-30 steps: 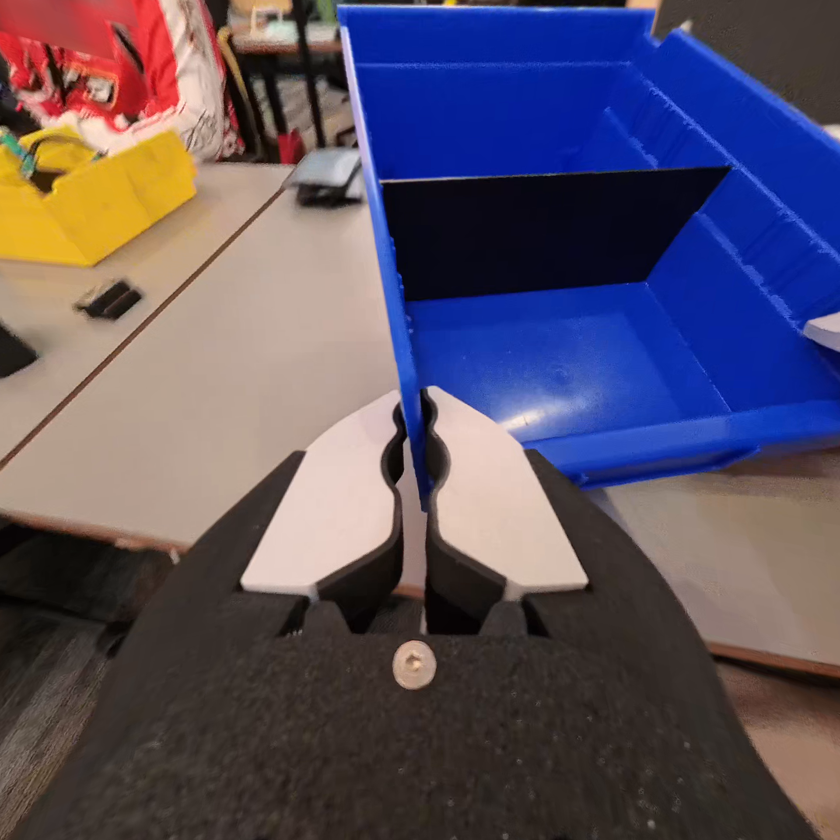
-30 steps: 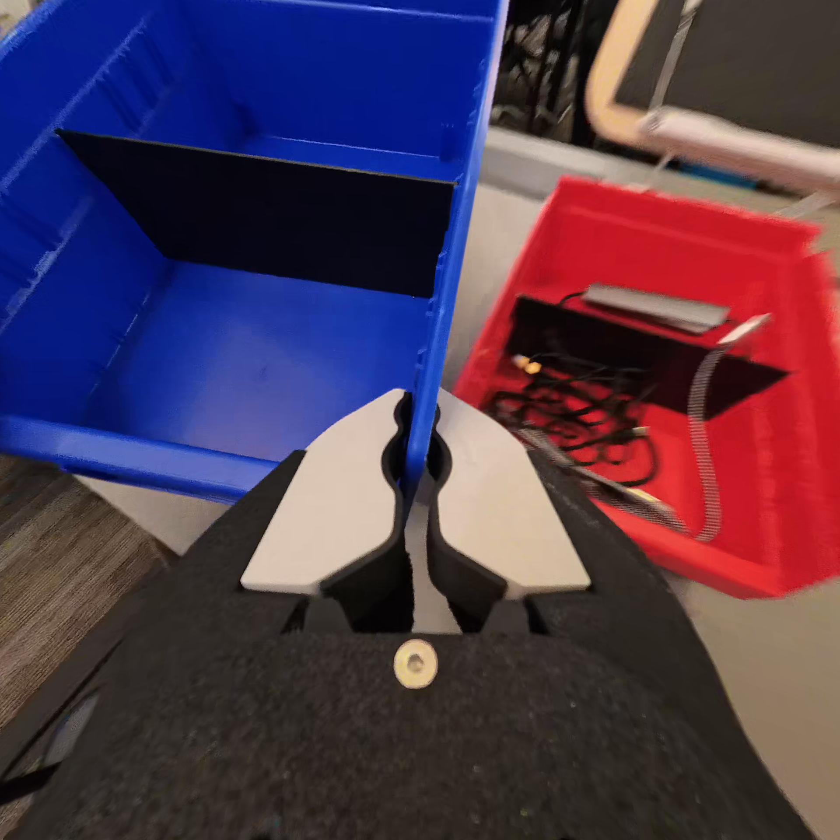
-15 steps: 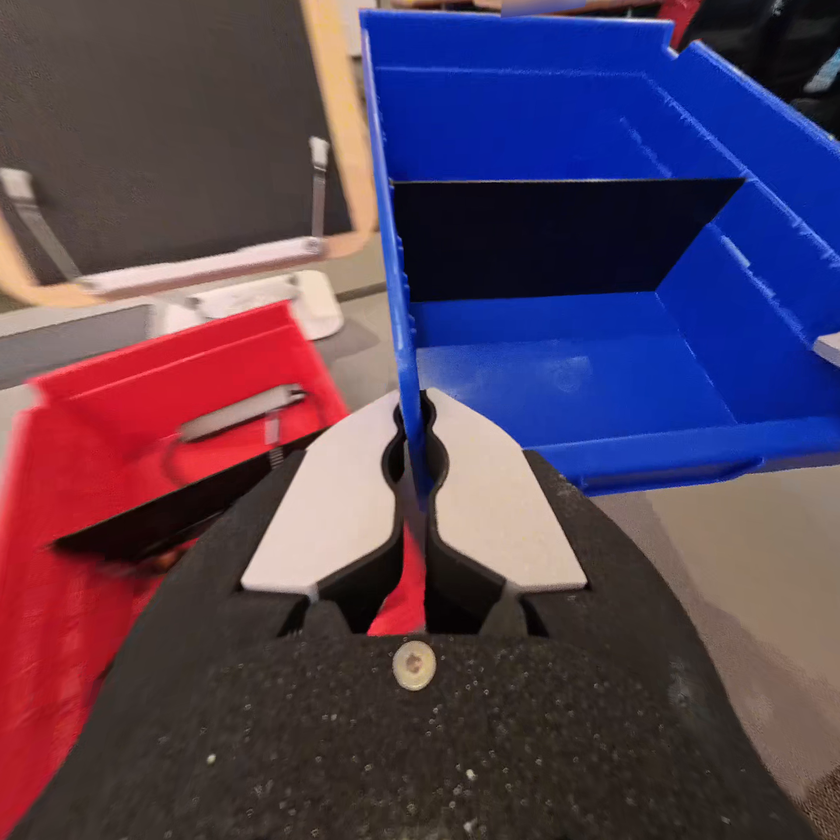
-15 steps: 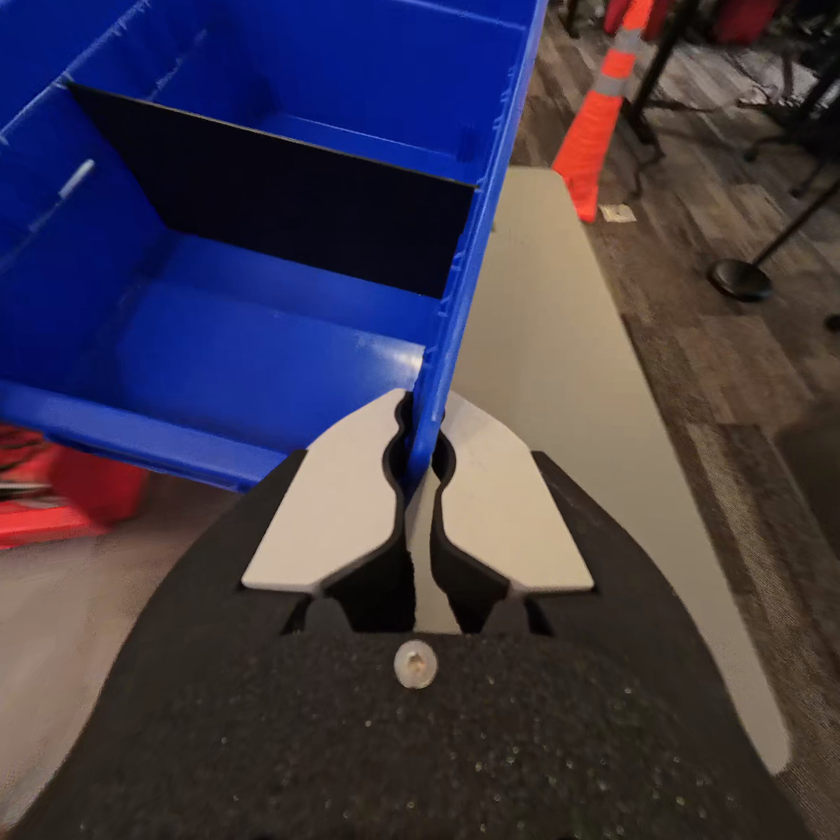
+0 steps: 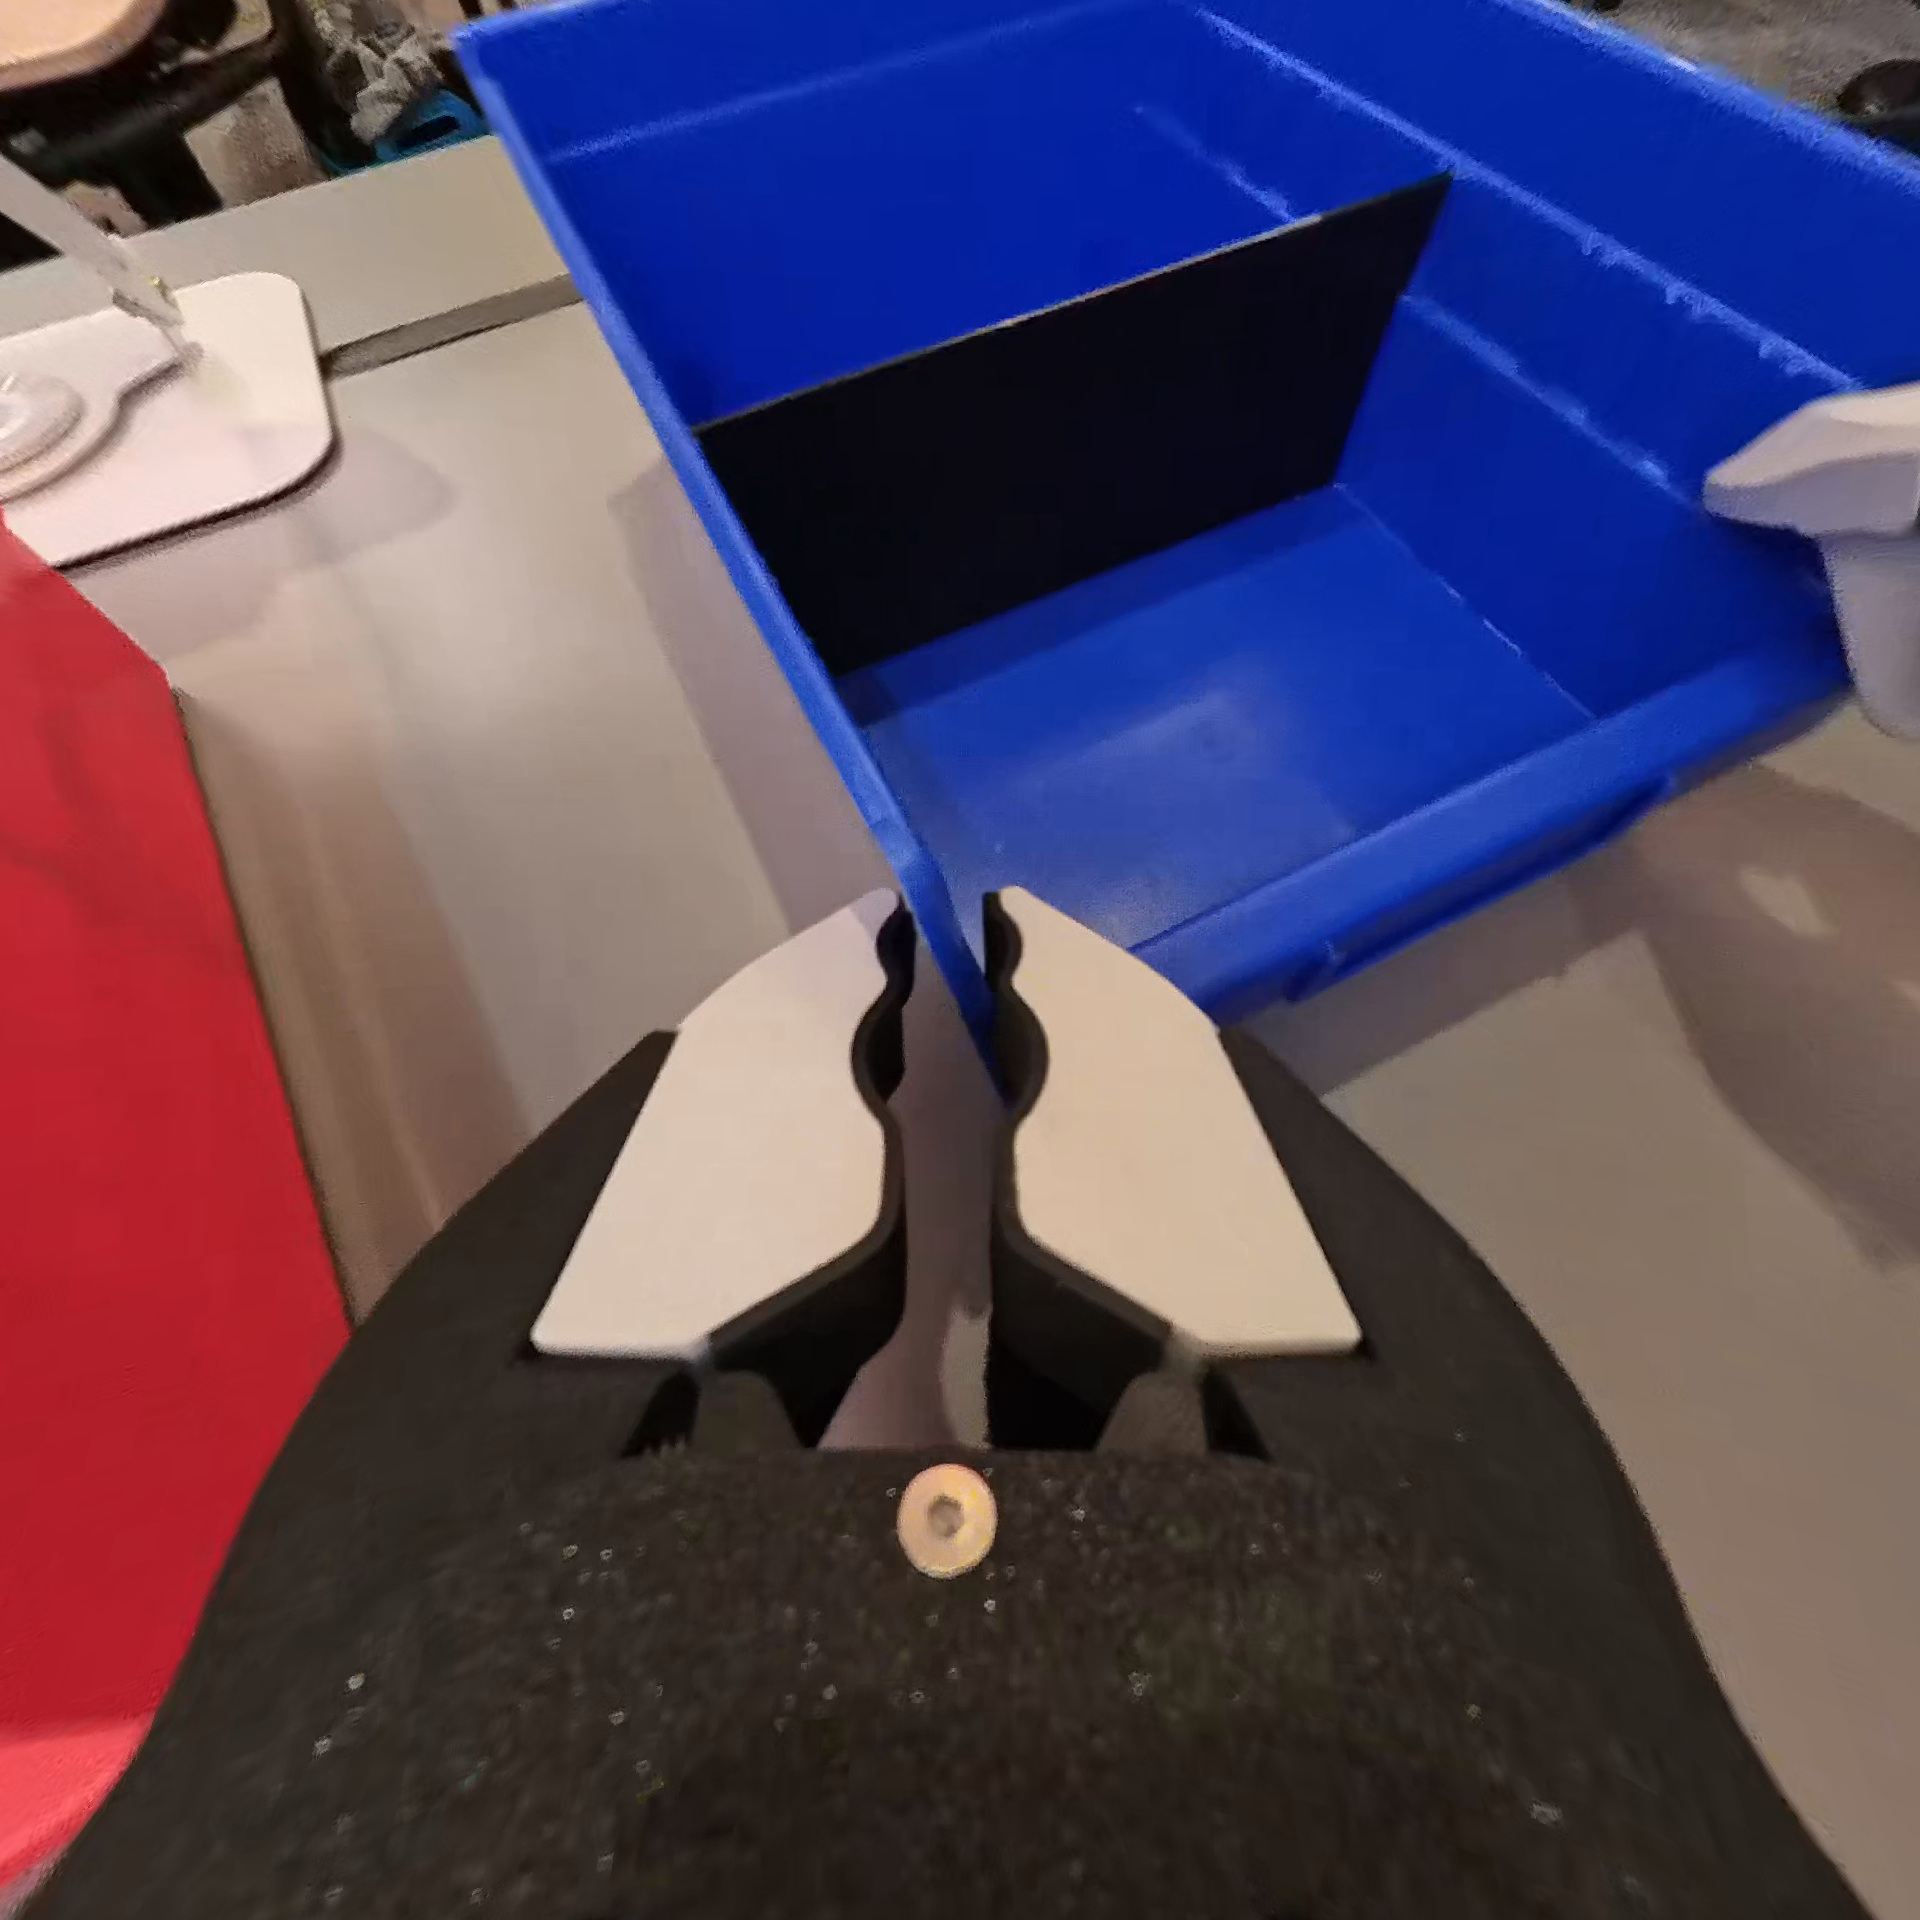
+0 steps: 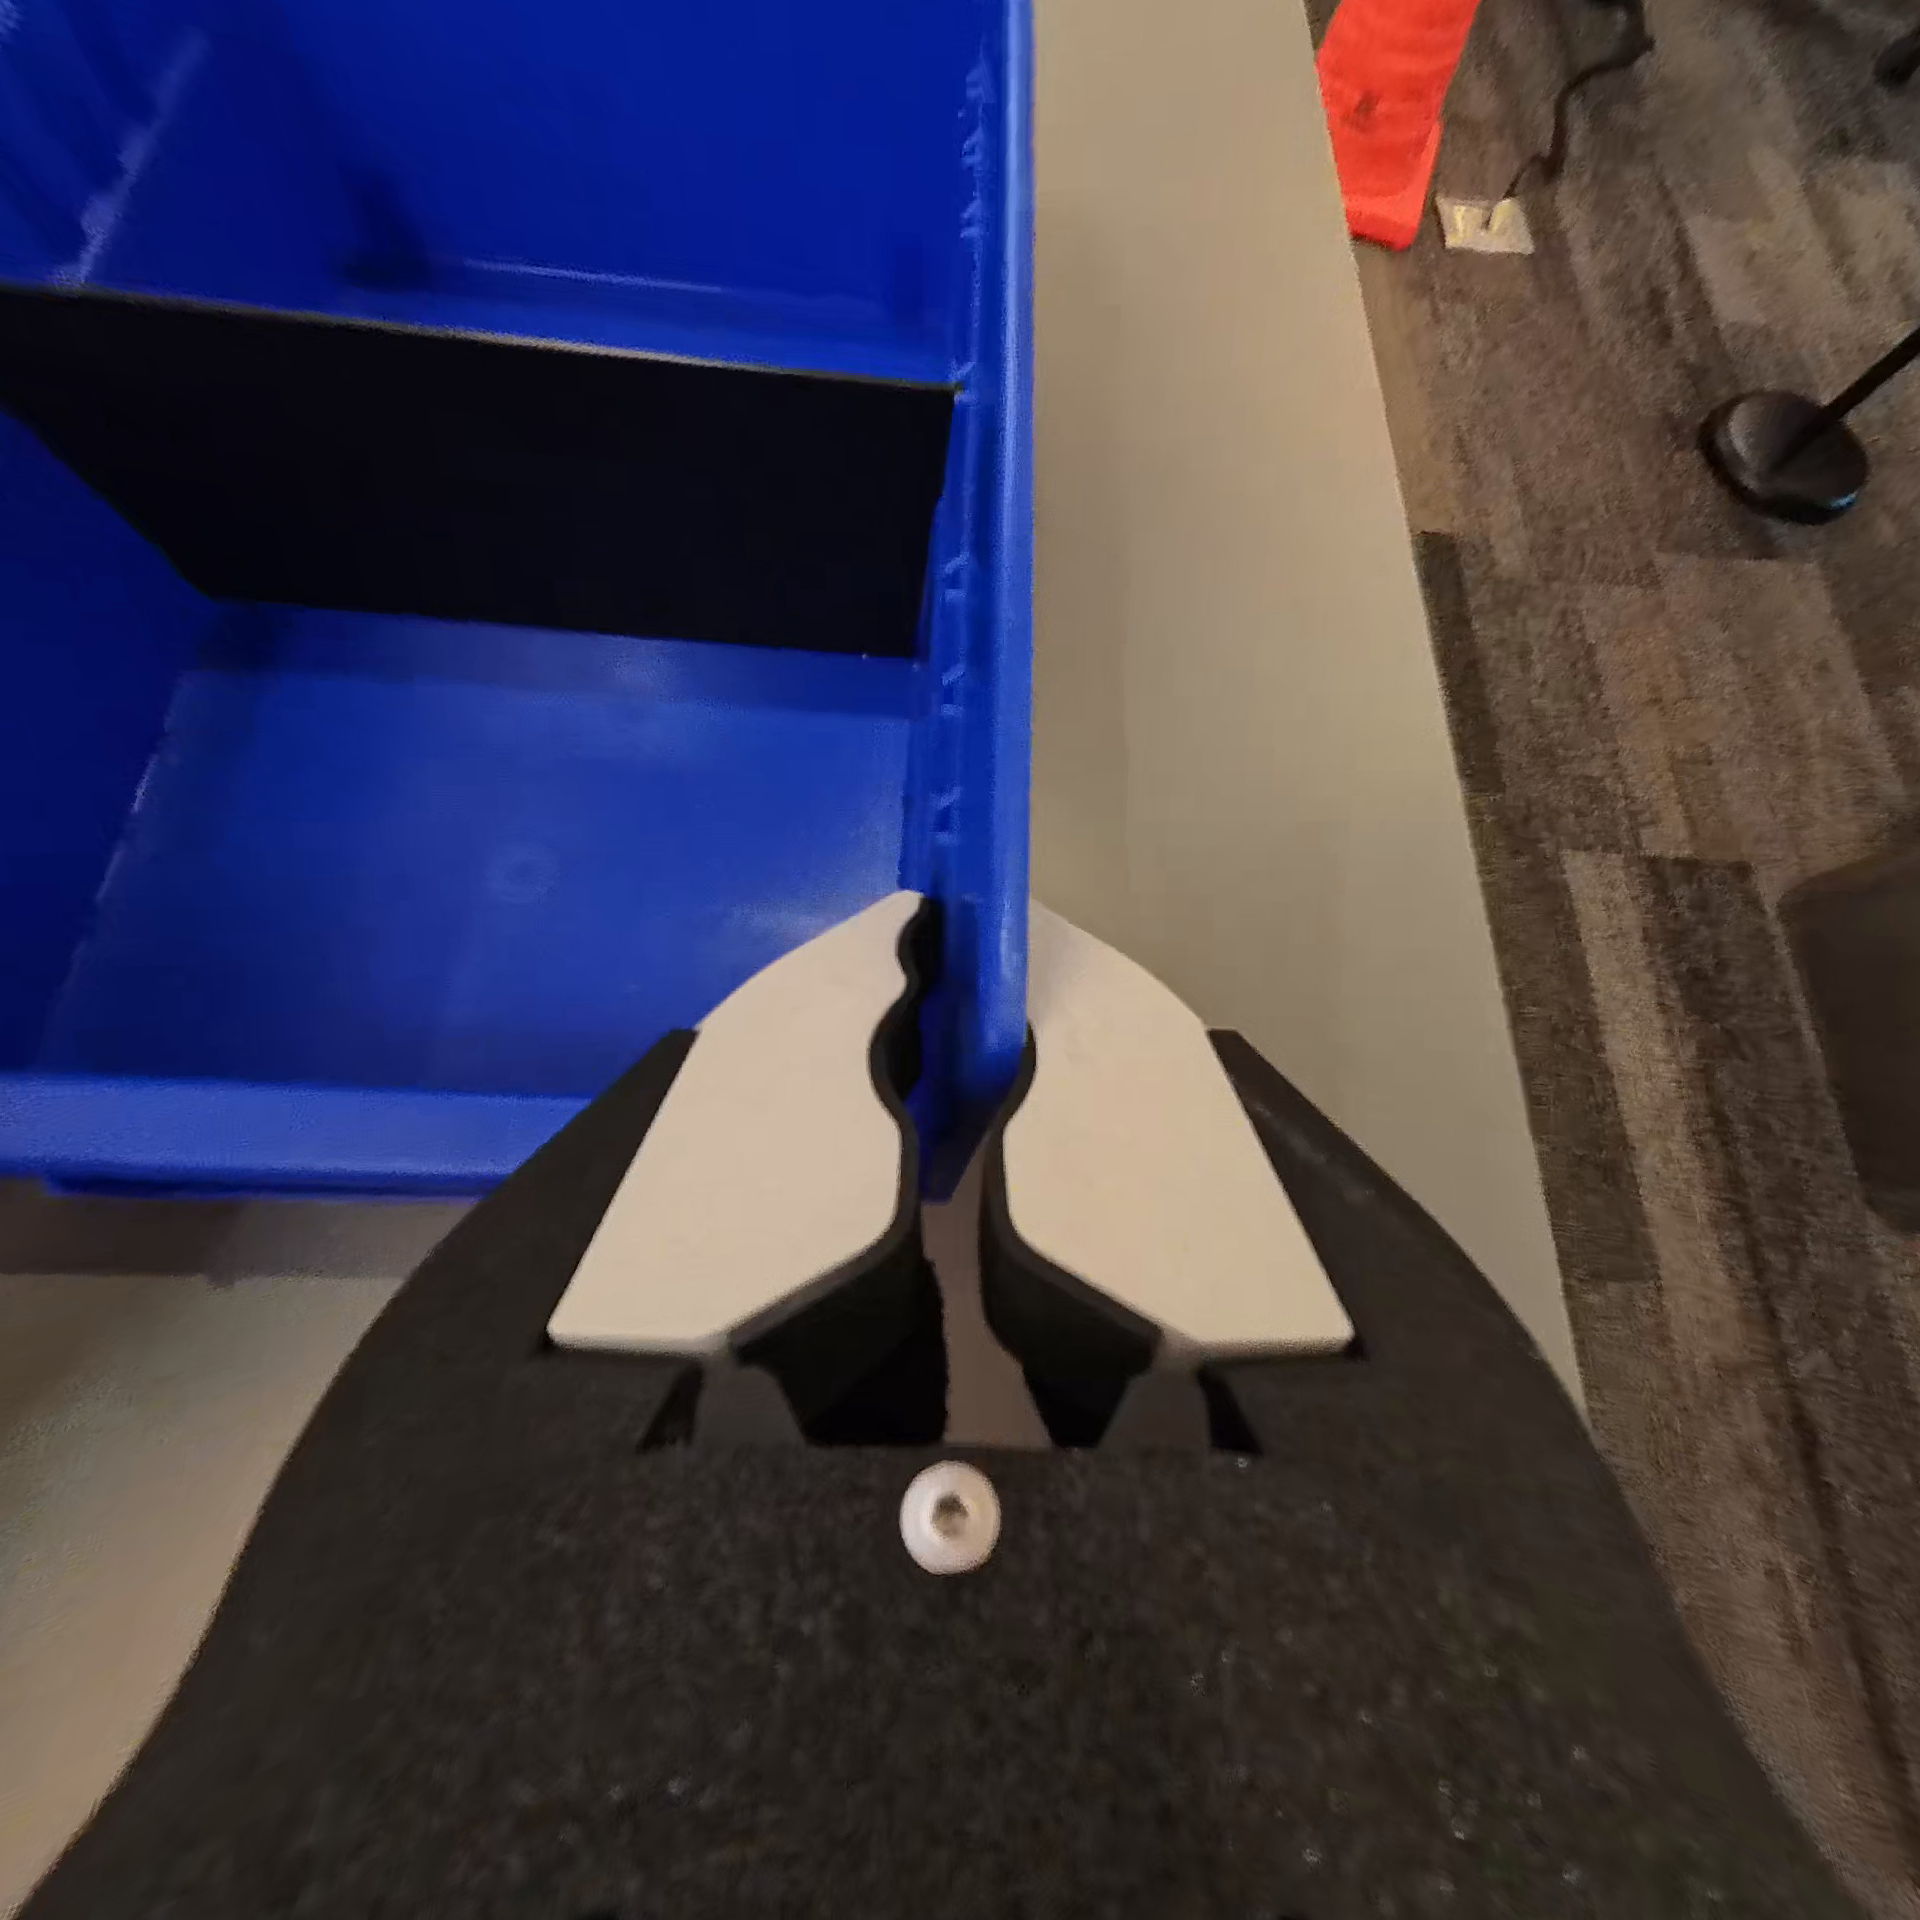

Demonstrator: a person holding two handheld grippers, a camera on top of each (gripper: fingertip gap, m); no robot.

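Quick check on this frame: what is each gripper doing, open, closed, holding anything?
Left gripper: fingers slightly apart, straddling the blue bin side wall, gap visible, not clamping.
Right gripper: closed on the blue bin's opposite side wall.

A grey table (image 5: 468,831) carries a blue bin (image 5: 1143,312) (black divider across it), a red bin (image 5: 104,1039) at its left, and a white flat stand base (image 5: 208,416) far left.
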